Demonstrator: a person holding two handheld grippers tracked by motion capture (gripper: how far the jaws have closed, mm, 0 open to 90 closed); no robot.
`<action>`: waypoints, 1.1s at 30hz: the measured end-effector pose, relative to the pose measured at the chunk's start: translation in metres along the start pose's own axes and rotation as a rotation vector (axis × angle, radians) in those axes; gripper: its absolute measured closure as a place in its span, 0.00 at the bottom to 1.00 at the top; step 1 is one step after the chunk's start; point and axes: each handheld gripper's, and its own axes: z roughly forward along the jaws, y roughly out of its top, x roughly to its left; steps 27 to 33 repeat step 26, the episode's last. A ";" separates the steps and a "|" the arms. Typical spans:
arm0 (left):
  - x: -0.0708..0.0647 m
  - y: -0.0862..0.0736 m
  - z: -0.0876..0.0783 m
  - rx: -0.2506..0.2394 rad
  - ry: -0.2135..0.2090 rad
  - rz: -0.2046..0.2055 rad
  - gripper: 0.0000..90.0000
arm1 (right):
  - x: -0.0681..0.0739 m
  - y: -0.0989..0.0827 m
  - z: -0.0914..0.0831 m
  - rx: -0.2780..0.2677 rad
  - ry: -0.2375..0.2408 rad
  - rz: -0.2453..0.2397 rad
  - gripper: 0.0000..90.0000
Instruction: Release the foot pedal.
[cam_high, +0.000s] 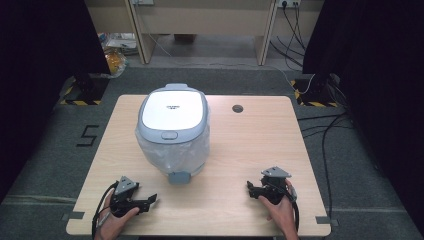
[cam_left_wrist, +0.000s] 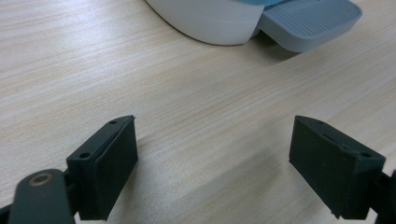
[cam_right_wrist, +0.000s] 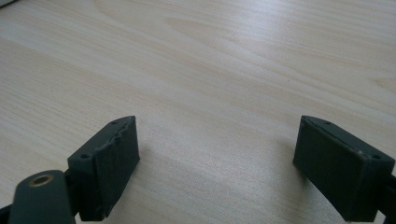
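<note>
**Both tongs waiting at the near edge, pedal bin untouched**

The person is resting both hands low on the worktop (cam_high: 240, 150), one tool in each. The left tongs (cam_high: 148, 201) are sitting at the near left and the right tongs (cam_high: 250, 189) at the near right, well apart from each other. In the left gripper view, the left tongs are showing a wide gap of bare wood between the two black pads, with nothing inside it; the right gripper view is showing the same wide, empty spread for the right tongs. So both are standing open and gripping nothing.

The thing nearest to them is a white pedal bin (cam_high: 172, 130), standing upright toward the far left of the middle of the worktop. Its lid (cam_high: 172, 111) is lying flat and closed, and a clear plastic liner (cam_high: 192, 150) is bulging out around the body beneath the lid's rim. A grey foot pedal (cam_high: 179, 177) is jutting from the bin's base toward the person; in the left gripper view that pedal (cam_left_wrist: 310, 21) is lying ahead of the left tongs, near but not touching.

The work appears to be at its very start: neither tool is reaching yet. The left tongs are pointing toward the pedal, so the next move probably calls for bringing them forward onto it and pressing down, or for lifting the lid by its front edge. Either way the light bin may slide, so a steadying touch from the right tongs could help.
</note>
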 end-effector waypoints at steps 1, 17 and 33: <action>-0.004 -0.001 0.000 0.019 0.032 0.042 0.16 | 0.000 0.000 0.000 0.000 0.000 0.000 0.16; -0.008 -0.002 0.000 0.025 0.051 0.043 0.15 | 0.000 0.000 0.000 -0.001 0.000 -0.003 0.15; -0.009 -0.002 0.000 0.020 0.053 0.037 0.15 | 0.000 0.000 0.000 -0.001 -0.001 -0.003 0.16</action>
